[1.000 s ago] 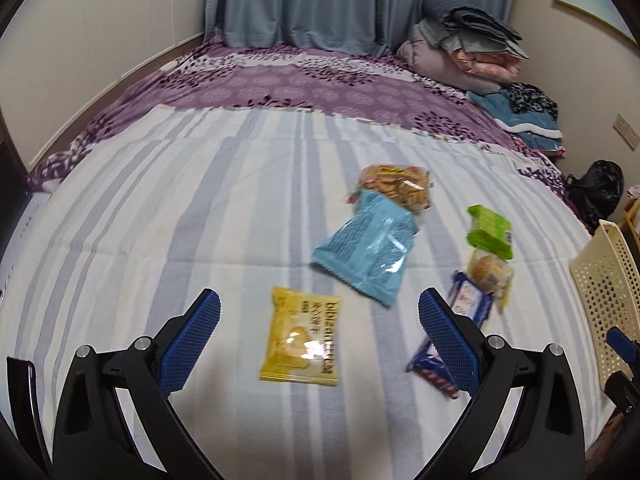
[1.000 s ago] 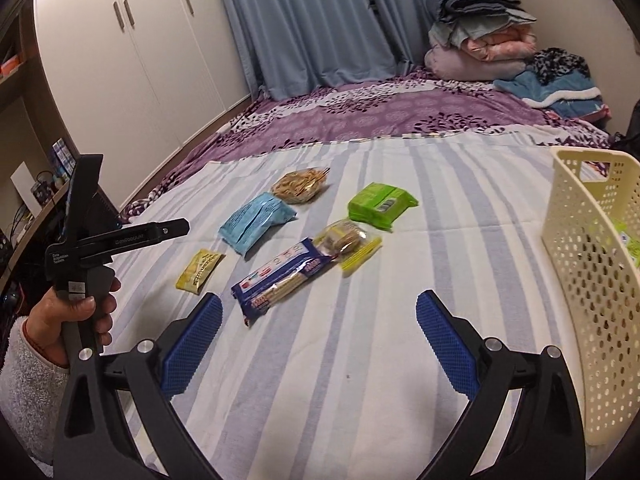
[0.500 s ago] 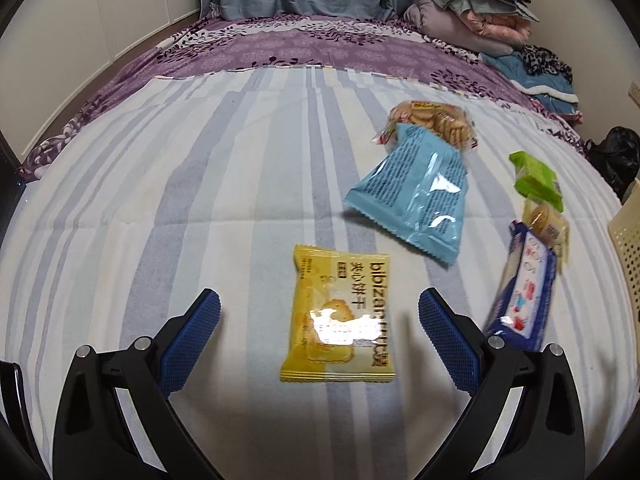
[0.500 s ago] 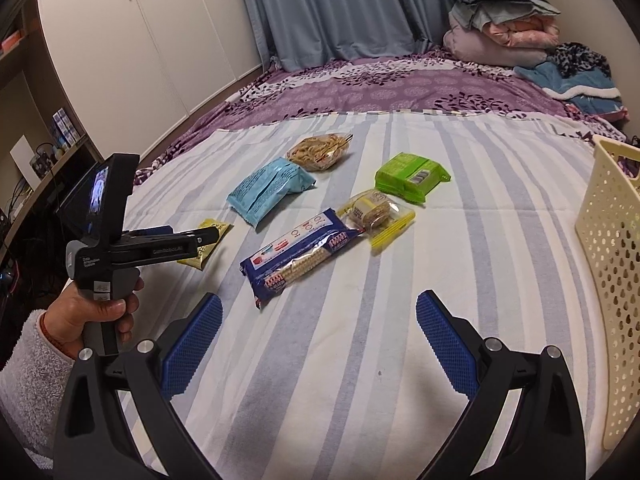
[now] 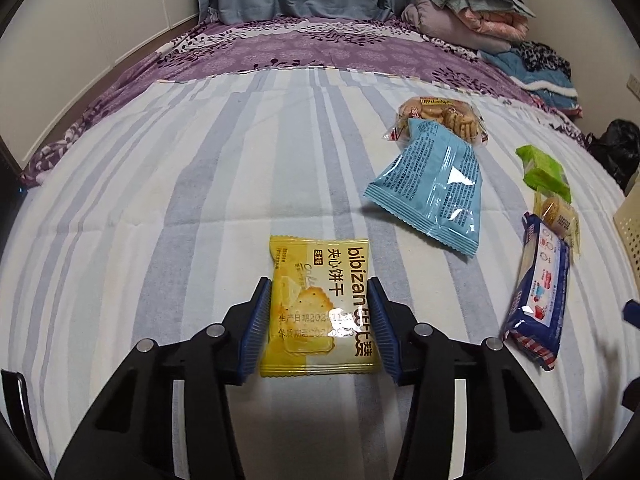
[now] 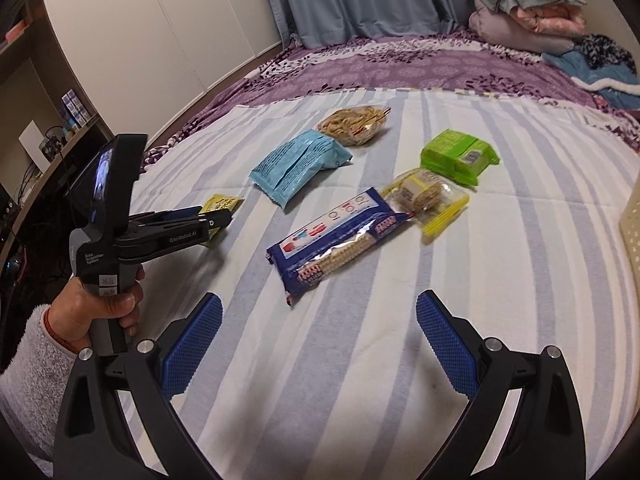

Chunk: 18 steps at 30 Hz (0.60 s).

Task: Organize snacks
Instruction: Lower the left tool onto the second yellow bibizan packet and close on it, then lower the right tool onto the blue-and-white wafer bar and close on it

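Observation:
My left gripper [image 5: 319, 322] is shut on the yellow cracker packet [image 5: 319, 304], its blue pads pressing both side edges as the packet lies on the striped bedsheet. The right wrist view shows the same gripper [image 6: 216, 218] over the packet [image 6: 221, 204]. My right gripper [image 6: 318, 340] is open and empty, low over the sheet in front of the dark blue biscuit pack [image 6: 334, 238]. Farther back lie a light blue bag [image 6: 298, 166], a clear bag of cookies [image 6: 356, 120], a green pack [image 6: 458, 152] and a small yellow-edged snack [image 6: 426, 196].
A cream perforated basket [image 6: 632, 220] stands at the right edge of the bed. Folded blankets [image 5: 472, 12] are piled at the far end by the curtain. White wardrobes [image 6: 160, 40] and a shelf line the left side.
The left gripper moved down and forward onto the yellow packet and closed on its sides. The right gripper moved forward and left toward the dark blue pack, staying open.

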Available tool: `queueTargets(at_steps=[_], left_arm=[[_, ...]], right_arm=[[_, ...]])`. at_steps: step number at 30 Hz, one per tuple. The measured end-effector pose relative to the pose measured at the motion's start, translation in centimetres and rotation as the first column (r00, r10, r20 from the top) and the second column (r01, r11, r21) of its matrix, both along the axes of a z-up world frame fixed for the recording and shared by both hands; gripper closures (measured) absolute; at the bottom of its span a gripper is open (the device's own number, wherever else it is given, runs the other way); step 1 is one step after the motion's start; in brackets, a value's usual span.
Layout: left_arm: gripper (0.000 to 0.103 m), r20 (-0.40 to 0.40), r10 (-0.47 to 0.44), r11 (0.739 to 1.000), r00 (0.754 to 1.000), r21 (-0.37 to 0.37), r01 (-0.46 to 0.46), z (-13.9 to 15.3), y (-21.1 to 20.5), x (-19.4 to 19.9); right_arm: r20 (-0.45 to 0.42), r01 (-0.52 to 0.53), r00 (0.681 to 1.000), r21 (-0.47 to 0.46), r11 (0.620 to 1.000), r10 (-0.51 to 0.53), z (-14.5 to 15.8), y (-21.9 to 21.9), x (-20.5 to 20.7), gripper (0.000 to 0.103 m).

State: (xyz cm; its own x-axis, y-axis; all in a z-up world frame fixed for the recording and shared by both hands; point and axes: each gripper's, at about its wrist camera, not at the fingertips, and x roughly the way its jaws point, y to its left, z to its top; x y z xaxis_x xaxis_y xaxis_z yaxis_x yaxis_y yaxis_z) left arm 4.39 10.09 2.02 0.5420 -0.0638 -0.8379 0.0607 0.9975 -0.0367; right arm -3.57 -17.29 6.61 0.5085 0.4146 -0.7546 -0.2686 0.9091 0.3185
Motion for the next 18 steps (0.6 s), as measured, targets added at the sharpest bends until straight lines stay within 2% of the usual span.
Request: queueTargets(at_steps=[6, 18], left_arm=[[0.055, 0.034, 0.01, 1.0, 0.999, -0.022, -0.009, 1.0, 0.9, -0.9], [0.055, 0.073, 0.021, 0.998, 0.997, -0.056, -0.017, 2.7, 1.9, -1.9]], right_arm=[[-0.044, -0.004, 0.999, 0.015, 1.0, 0.005, -1.6, 1.3, 2.6, 0.006], [-0.034, 0.018, 0.999, -0.068, 0.998, -0.02, -3.2, 4.2, 7.3, 0.006]])
